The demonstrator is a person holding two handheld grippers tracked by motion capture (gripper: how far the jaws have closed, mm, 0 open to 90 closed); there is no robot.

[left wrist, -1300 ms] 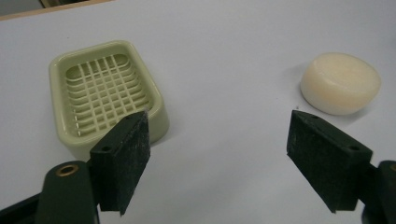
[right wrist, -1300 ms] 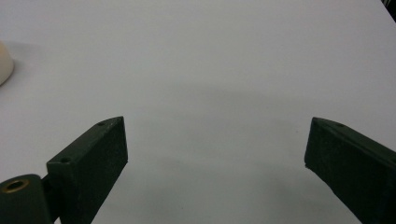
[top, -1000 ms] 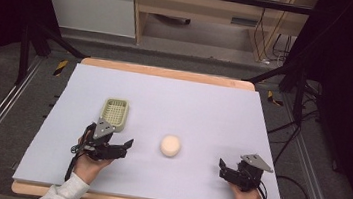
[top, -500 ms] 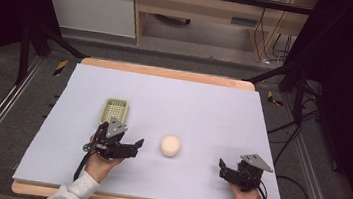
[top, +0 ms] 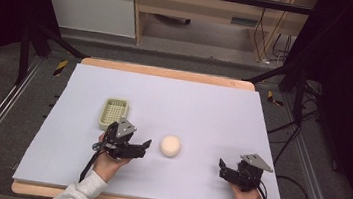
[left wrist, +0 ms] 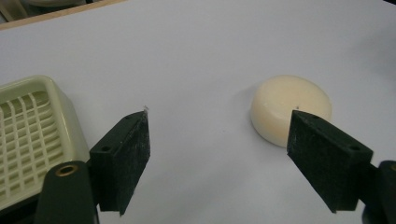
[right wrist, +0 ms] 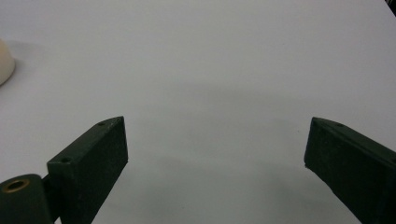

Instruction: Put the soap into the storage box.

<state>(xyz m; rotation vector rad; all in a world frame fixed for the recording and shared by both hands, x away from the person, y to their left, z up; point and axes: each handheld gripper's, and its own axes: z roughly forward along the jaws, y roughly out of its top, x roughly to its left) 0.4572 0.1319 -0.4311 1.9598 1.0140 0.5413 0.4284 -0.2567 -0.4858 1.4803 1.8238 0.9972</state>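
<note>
A round, cream-coloured bar of soap (top: pixel 170 145) is seen lying flat on the pale lilac table top (top: pixel 203 112), near the front and a little left of the middle. The left gripper (top: pixel 145 145) is held just beside it, on its left, with the jaws spread wide and nothing caught between them; in the left gripper view the soap (left wrist: pixel 290 108) is seen just past the right-hand jaw. A pale green plastic soap dish with a grid bottom (top: pixel 114 111) is placed behind this gripper. The right gripper (top: pixel 222 167) is rested well apart, near the front right corner, its jaws also wide open and empty.
</note>
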